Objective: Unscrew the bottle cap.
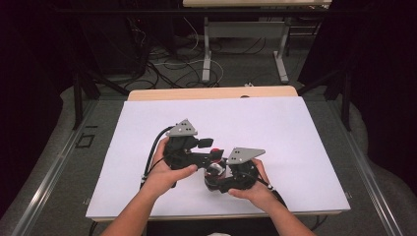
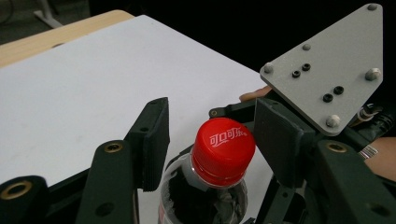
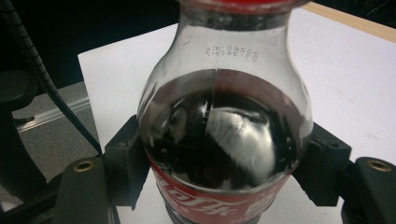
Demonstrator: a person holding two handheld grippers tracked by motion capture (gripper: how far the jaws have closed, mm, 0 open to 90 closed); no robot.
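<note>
Cola bottle clamped in the right tongs, left tongs loose around its cap

Over the white table (image 1: 275, 132), both hands meet near the front edge. The right gripper (image 3: 219, 186) squeezes the cola bottle (image 3: 224, 135) at its label, pads tight on both sides, and that view shows dark liquid up to the shoulder. The left gripper (image 2: 210, 140) view shows the top instead: the red cap (image 2: 223, 150) sits between its jaws, which stand apart with gaps either side. From the high view the bottle is mostly hidden between the grippers.
</note>
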